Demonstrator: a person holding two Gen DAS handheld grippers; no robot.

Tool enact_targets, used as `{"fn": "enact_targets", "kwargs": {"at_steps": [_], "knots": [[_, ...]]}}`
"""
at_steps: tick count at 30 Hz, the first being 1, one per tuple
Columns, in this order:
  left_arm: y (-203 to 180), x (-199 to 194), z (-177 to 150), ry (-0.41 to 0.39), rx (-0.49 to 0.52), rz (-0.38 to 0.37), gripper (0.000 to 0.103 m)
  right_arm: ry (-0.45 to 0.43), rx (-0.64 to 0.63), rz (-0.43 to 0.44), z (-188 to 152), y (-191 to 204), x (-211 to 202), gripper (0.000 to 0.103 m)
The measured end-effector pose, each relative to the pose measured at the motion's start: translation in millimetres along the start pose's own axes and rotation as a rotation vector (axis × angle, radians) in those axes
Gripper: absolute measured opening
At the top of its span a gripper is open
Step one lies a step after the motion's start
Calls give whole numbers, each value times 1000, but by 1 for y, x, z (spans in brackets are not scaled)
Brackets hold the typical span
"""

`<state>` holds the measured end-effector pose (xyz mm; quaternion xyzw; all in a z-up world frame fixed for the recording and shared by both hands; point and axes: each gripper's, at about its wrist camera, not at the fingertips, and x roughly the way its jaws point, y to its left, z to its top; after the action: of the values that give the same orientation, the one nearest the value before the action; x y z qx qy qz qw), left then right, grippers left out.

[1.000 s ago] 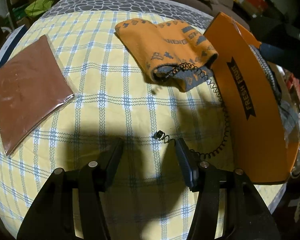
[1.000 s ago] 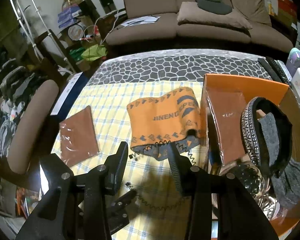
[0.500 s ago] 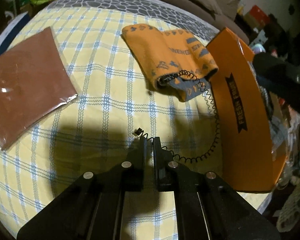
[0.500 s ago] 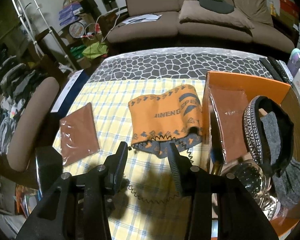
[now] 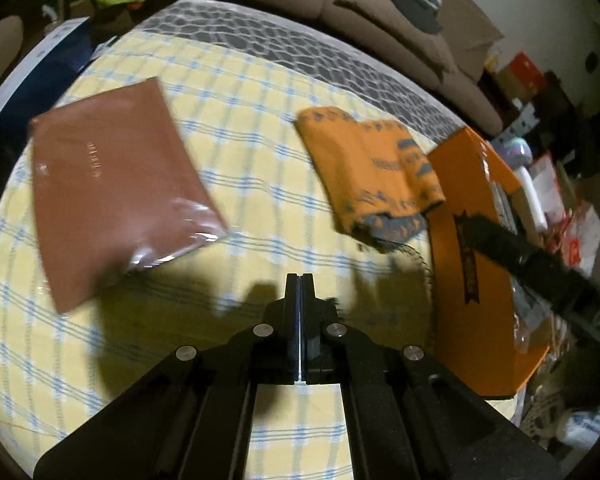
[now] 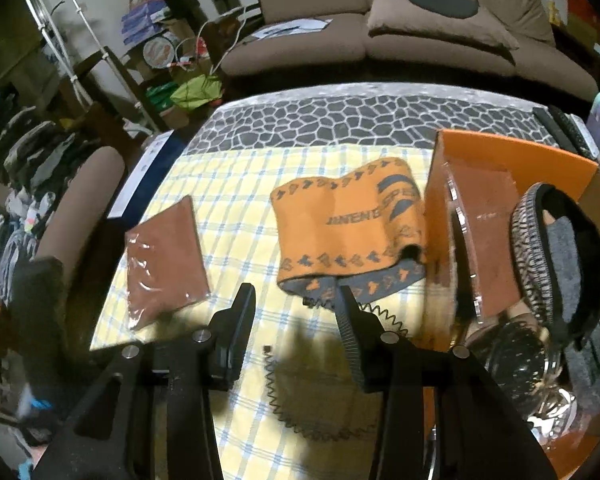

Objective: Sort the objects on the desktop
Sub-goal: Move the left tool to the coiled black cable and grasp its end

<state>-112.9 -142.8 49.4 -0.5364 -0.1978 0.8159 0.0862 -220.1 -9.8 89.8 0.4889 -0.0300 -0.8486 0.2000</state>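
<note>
We see a woven checked tablecloth (image 6: 236, 184), matt, with a knitted orange cloth (image 6: 340, 220) lying at twelve o'clock from the right gripper's (image 6: 296, 312) ribbed matt black plastic fingers (image 6: 350, 328). At ten o'clock a brown packet (image 6: 162, 256) sits in glossy, crinkled clear film. At three o'clock the orange box (image 6: 500, 148) looks like smooth card, and a coiled black cord (image 6: 276, 392) looks like plastic.

Left gripper (image 5: 299, 280) pressed closed above checked cloth (image 5: 260, 208), beside orange box (image 5: 476, 264)

Our left gripper (image 5: 299, 280) has its fingers pressed together, pointing to 12 o'clock. Our right gripper (image 6: 296, 300) stands wide apart.
</note>
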Motion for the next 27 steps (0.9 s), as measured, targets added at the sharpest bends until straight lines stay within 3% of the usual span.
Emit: {"fn": "enact_targets", "kwargs": {"at_steps": [4,7,11,16,19,20,21,27], "knots": [[5,7,-1,33,-17,-16,0,24,-1,-8,-1,3,10,42],[-14,21,-10,73,38,-2,1,21,-1,-16,-1,3,10,43],[-39,35,-24,94,118,38,15,9,10,-22,1,-2,6,43],[-55,52,-35,112,161,82,19,1,23,-29,1,-8,2,44],[-62,56,-38,86,200,123,18,3,22,-33,0,-11,0,44],[-63,56,-39,81,209,132,11,4,22,-35,0,-12,0,43],[-64,56,-39,75,218,139,11,4,23,-38,-1,-14,-1,44],[-54,44,-33,51,162,93,8,-8,38,-31,0,-20,-6,44]]}}
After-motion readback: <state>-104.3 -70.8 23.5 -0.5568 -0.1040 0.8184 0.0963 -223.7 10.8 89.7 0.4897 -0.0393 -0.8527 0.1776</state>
